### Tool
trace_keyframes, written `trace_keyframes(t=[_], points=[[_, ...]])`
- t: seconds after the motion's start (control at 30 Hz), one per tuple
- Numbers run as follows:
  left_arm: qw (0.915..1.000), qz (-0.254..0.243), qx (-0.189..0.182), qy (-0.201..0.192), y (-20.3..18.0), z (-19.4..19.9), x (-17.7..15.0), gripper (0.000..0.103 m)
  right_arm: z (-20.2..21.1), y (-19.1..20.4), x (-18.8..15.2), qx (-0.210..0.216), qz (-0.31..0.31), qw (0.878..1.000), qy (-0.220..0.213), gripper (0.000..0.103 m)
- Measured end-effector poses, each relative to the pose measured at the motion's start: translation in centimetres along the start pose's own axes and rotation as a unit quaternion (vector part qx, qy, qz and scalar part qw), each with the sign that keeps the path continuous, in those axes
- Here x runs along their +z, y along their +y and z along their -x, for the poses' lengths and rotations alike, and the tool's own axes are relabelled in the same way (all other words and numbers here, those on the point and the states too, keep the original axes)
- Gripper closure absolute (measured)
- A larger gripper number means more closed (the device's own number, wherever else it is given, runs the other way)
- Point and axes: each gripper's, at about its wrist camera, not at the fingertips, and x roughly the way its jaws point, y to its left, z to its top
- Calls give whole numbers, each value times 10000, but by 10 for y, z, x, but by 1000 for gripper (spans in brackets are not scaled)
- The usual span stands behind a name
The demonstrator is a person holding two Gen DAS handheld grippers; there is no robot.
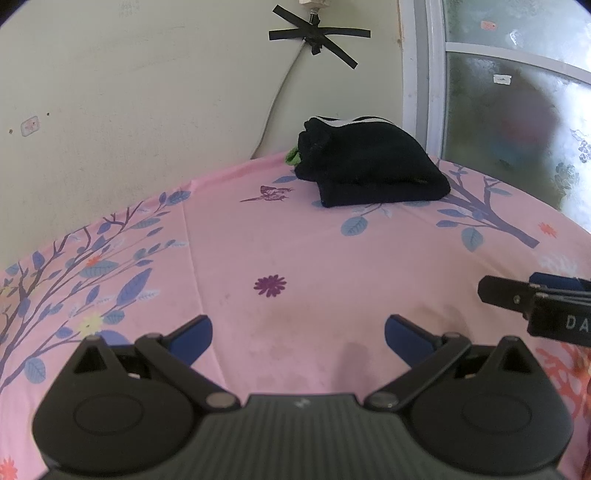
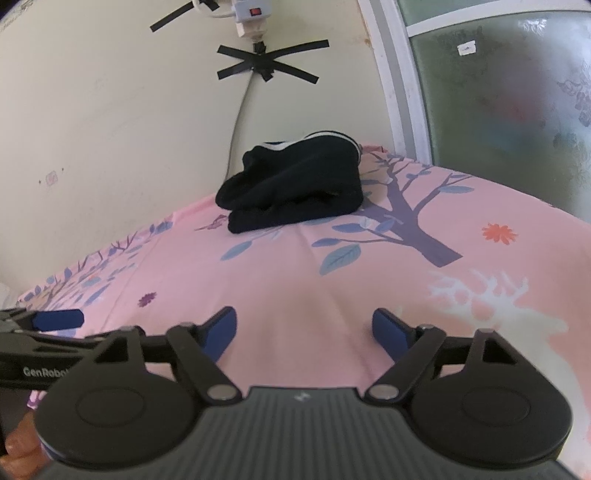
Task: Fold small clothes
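Nearest the left wrist camera, the left tongs [image 1: 298, 338] stood spread wide with nothing between their blue pads [image 1: 194, 341], hovering over the pink floral sheet [image 1: 314, 258] that covered the surface. At the right edge of that same view, the tip of the right tongs [image 1: 532, 299] reached in, just beside the left pair and apart from it. From the right wrist camera, the right tongs [image 2: 304, 334] were likewise spread wide and held nothing, their blue pads [image 2: 389, 332] above bare pink cloth. The left tongs [image 2: 55, 321] showed at the left edge of this view, one blue finger jutting out level.

Past both tools, the sheet ran on with a small purple flower [image 1: 270, 285] printed near the left pair, then blue leaves and a dark tree trunk [image 2: 413, 221].

Farther back, near the far edge of the surface, lay the folded dark clothes [image 1: 369, 166], stacked in a neat pile with a white stripe at the top; a scrap of green [image 1: 292, 157] peeked out on its wall side.

Behind the pile rose a cream wall [image 1: 147, 92] with a cable [image 1: 280, 96] held by crossed black tape [image 1: 317, 35], and a frosted window [image 1: 517, 110] to the right.
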Motion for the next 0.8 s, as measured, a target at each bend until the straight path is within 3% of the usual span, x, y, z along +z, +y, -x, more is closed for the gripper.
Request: trace_keyframes(t=[0.2,0.57,0.8], points=[[10000,-11,-8,9,0,1,0,0,0,1,0,-4,30,10000,3,33],[10000,4,61,58,0,-2,0,0,4,5,-3,153,154,9997,-68,64],[9999,-72,120,37,-2,-3,-2,0,5,7,-3,165,196,9996,-142,63]])
